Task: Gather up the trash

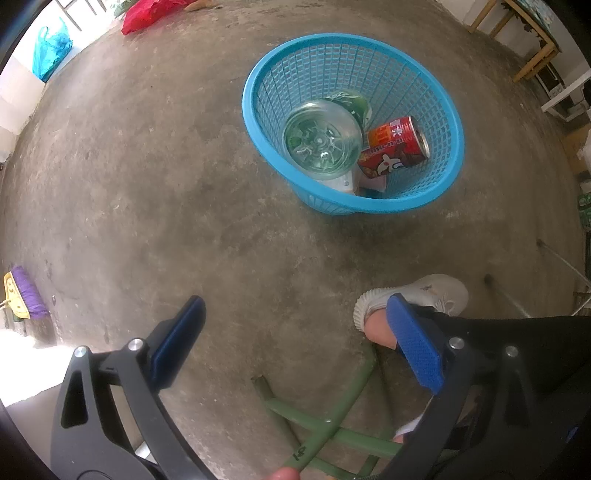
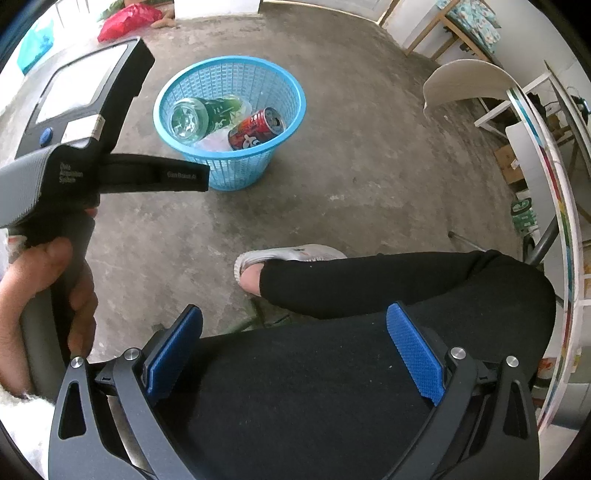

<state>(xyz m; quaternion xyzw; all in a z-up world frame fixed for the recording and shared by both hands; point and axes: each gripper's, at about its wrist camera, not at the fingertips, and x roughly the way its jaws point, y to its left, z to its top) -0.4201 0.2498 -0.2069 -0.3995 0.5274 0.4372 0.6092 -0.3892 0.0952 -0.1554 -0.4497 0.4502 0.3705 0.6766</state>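
Two grippers: I see both with fingers spread wide, nothing between them.
Left gripper (image 1: 295,343): I have it hovering over the concrete floor (image 1: 147,184), short of the blue basket (image 1: 448,110); its blue pads (image 1: 415,350) face each other across bare floor.
Right gripper (image 2: 293,354): I see it above my black trouser leg (image 2: 369,284), well back from the basket; its fingers (image 2: 413,354) hold nothing.
Basket: blue mesh plastic, standing upright on the floor, in plain view of both cameras.
Trash in basket: a clear green plastic bottle (image 1: 321,142) lying with its base toward me, a red drink can (image 1: 400,142) on its side touching the bottle, and pale scraps of paper or wrapper beneath them.
Left hand (image 2: 44,295): gripping the handle of the left gripper, seen in the right wrist view, nearer to me than the basket.
Shoe (image 1: 424,295): pale sneaker on the floor, nearer than the basket.
Green stool frame (image 1: 332,432): under the left gripper.
Beyond the basket: a red plastic bag (image 1: 147,14) and a blue plastic bag (image 1: 50,48) by the wall.
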